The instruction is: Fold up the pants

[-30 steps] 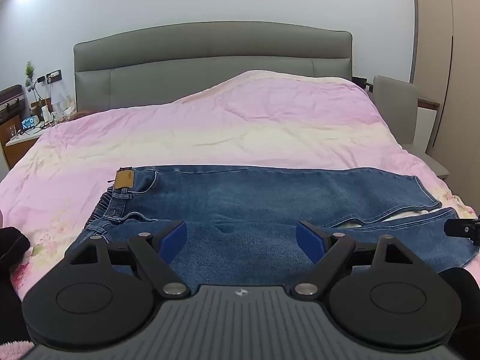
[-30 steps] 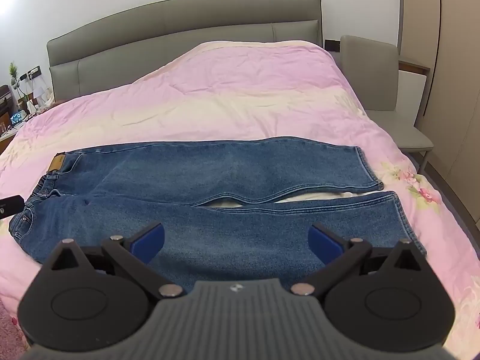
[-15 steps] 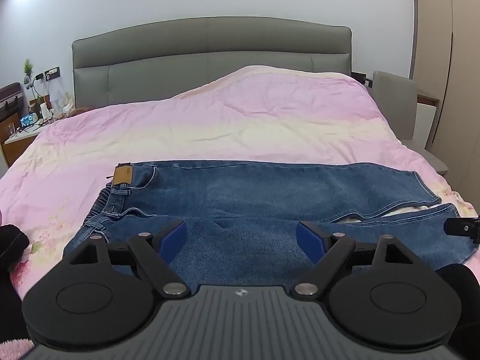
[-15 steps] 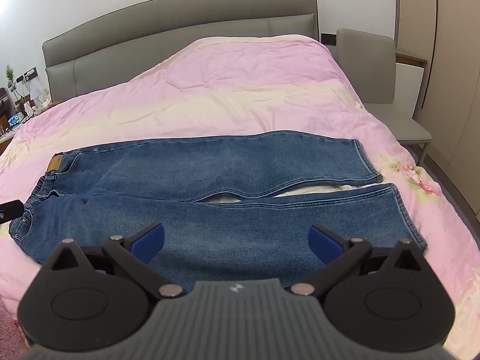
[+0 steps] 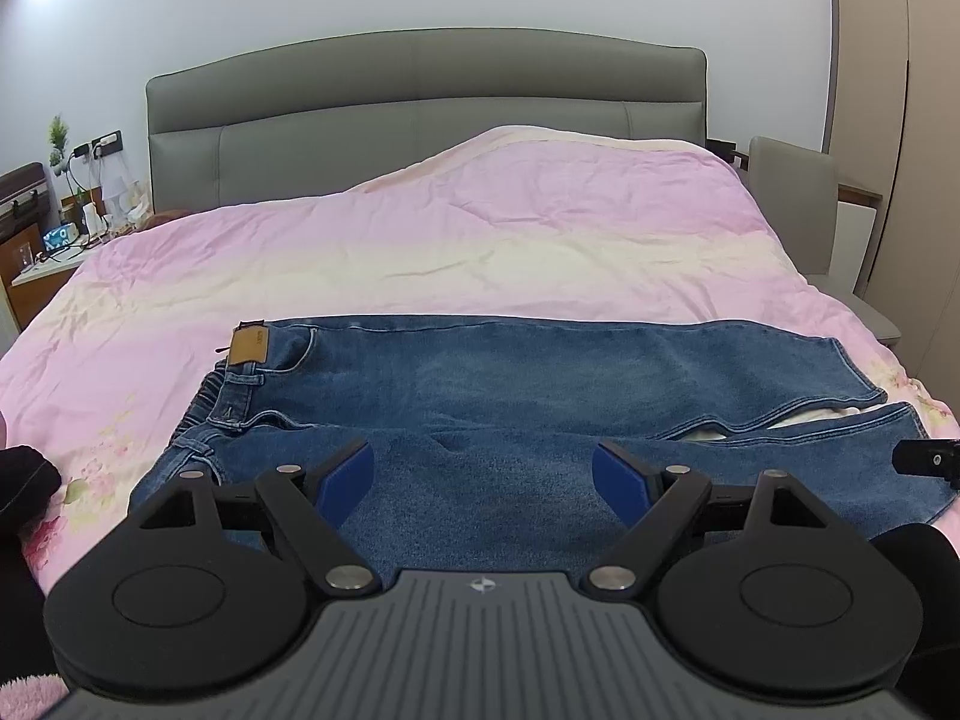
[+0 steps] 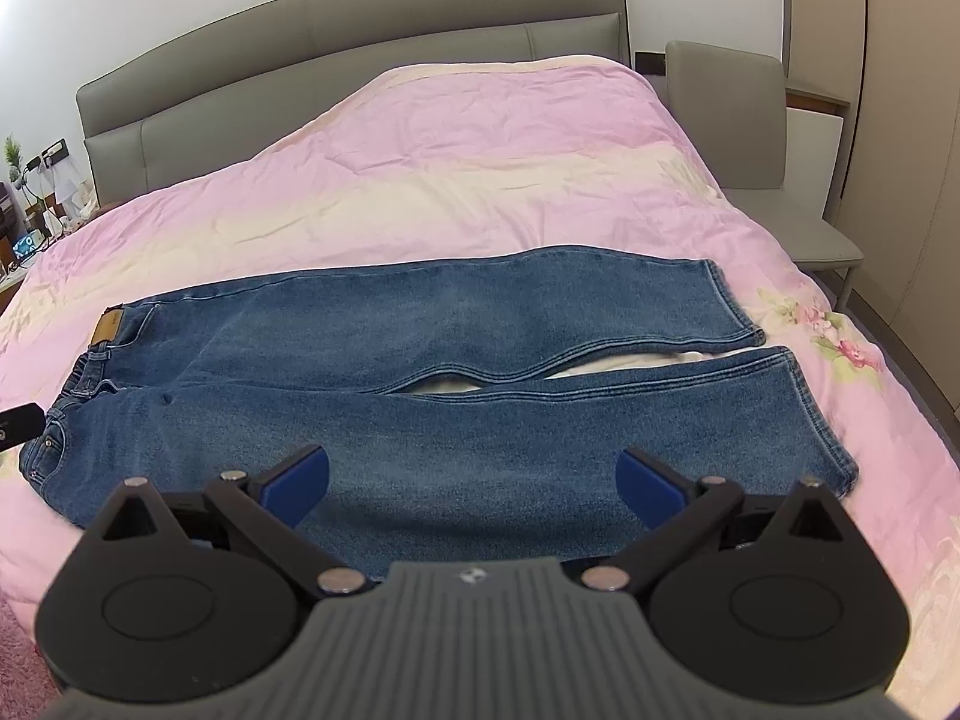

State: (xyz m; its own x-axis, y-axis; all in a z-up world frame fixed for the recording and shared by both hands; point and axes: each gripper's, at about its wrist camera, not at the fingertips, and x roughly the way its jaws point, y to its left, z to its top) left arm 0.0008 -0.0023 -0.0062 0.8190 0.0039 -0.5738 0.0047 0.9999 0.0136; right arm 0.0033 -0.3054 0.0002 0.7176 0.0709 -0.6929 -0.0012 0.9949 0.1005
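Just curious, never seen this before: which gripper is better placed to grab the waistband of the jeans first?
Probably the left gripper: open, it hovers near the waistband of the jeans. The right gripper, also open, faces the leg end.

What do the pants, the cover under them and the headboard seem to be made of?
Jeans: blue denim, matte, faded in patches, with stitched seams and a tan patch, perhaps leather. Duvet cover: thin, creased pink cloth, probably cotton. Headboard: grey padded panels, smooth like leather or an imitation.

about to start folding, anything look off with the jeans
Mostly flat. The jeans have their legs splayed slightly, a sliver of quilt showing between them near the hems; the waistband is bunched.
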